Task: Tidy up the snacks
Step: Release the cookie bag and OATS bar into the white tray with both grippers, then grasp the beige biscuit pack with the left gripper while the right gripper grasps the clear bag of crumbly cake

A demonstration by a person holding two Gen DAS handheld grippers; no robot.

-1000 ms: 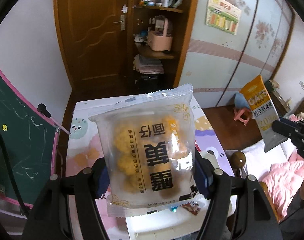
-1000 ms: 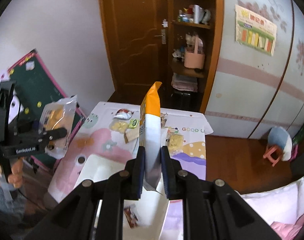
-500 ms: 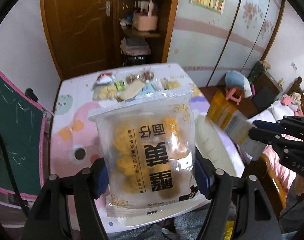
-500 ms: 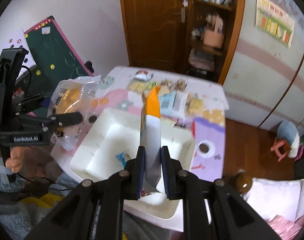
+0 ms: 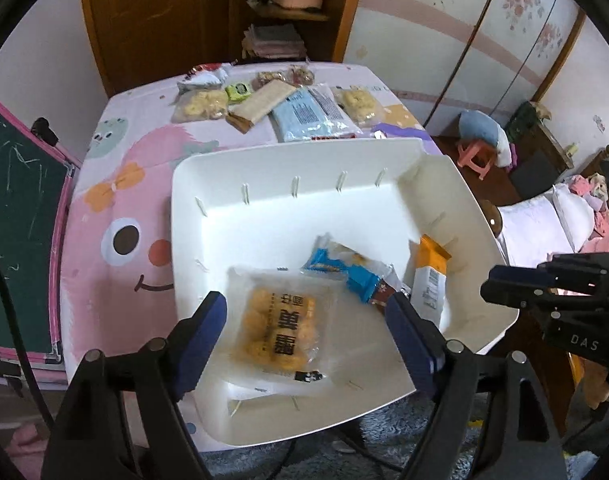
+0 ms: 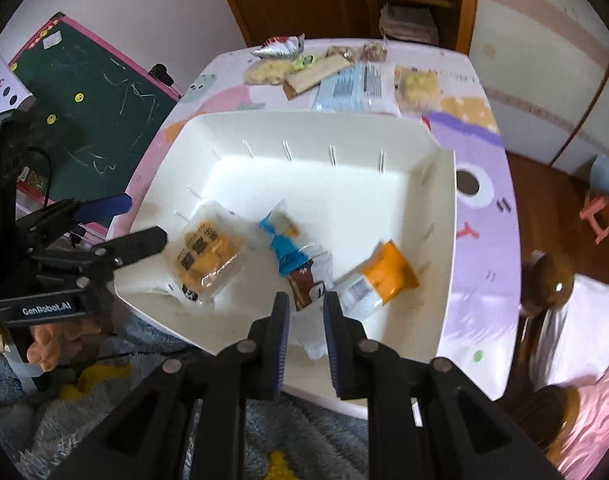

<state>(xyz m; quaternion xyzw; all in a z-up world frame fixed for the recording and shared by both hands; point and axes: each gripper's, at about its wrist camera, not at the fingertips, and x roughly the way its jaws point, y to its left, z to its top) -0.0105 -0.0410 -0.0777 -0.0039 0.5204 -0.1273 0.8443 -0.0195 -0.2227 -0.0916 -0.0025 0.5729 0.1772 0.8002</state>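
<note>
While the left claw (image 5: pixel 306 320) opens — empty — clear packet (image 5: pixel 282 320) lies beneath.

white tray (image 5: pixel 288 168), orange-white packet (image 6: pixel 378 280)

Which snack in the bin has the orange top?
Look in the white bin on the cartoon tablecloth. Near its right wall lies the orange-and-white pouch; its neighbours are a blue-wrapped snack and a clear bag of yellow puffs.

"GenRobot.AI" stood in white on the black left gripper (image 6: pixel 104 236), at the left edge of the right wrist view. "DAS" showed on the black right gripper (image 5: pixel 500 292), lower right of the left wrist view. Large dark Chinese characters marked the clear snack bag (image 5: pixel 280 320), not legible.
</note>
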